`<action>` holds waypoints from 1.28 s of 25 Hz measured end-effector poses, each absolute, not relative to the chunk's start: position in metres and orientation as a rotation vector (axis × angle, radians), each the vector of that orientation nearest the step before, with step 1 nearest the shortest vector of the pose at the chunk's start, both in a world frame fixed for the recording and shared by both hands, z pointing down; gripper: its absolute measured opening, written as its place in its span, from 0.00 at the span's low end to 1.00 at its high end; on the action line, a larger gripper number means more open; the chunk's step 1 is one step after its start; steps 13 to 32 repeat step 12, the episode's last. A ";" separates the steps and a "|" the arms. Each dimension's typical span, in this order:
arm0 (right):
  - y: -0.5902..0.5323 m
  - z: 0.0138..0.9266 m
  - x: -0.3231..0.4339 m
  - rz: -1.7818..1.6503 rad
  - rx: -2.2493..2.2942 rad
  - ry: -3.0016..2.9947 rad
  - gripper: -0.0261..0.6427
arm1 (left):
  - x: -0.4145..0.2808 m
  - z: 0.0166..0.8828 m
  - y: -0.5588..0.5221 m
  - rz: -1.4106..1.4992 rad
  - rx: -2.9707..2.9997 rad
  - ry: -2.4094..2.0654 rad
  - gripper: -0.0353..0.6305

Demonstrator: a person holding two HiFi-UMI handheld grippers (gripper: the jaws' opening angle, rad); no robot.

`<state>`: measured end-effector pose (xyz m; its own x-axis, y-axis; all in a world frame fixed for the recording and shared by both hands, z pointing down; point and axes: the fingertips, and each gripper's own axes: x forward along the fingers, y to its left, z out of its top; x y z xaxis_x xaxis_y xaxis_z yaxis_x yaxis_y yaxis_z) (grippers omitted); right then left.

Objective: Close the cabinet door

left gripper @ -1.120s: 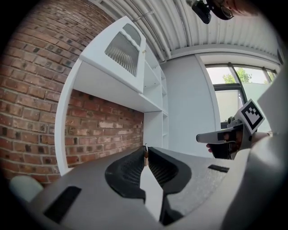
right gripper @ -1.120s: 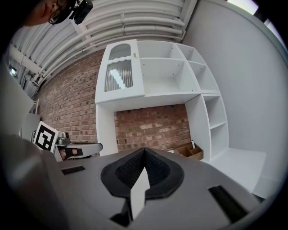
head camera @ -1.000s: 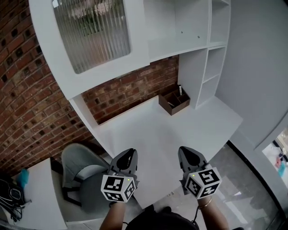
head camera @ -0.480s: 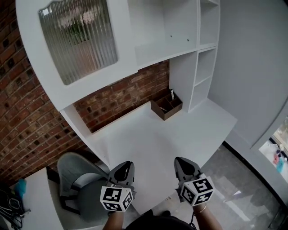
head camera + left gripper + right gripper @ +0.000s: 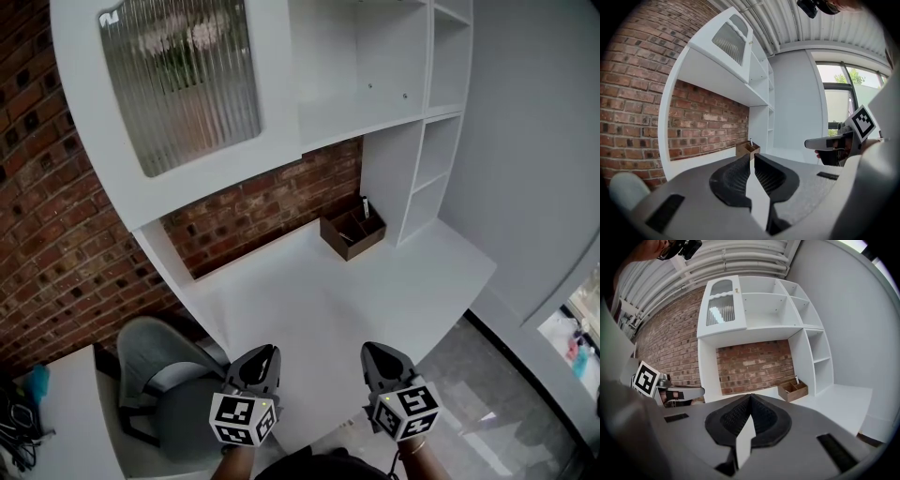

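Under the cabinet door (image 5: 178, 84) hang left gripper (image 5: 265, 350) and right gripper (image 5: 374, 348) (marker cubes (image 5: 244, 419)).

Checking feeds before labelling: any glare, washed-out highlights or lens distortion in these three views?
Head view: even daylight, sharp; pale reflections on the cabinet door glass, and the wide angle bends the shelves. Left gripper view: heavy fisheye, black corners, window nearly washed out. Right gripper view: same fisheye, bright glint on the door glass, brick wall well lit.
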<state>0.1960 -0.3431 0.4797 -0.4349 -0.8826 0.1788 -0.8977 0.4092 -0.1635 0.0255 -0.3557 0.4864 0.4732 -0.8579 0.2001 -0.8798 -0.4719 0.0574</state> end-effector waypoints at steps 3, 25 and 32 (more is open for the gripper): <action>-0.344 0.480 0.191 0.363 1.623 -2.585 0.04 | 0.026 0.485 -0.357 0.212 2.571 -1.516 0.11; -0.349 0.482 0.178 0.373 1.614 -2.602 0.04 | 0.017 0.486 -0.362 0.232 2.575 -1.517 0.11; -0.349 0.482 0.178 0.373 1.614 -2.602 0.04 | 0.017 0.486 -0.362 0.232 2.575 -1.517 0.11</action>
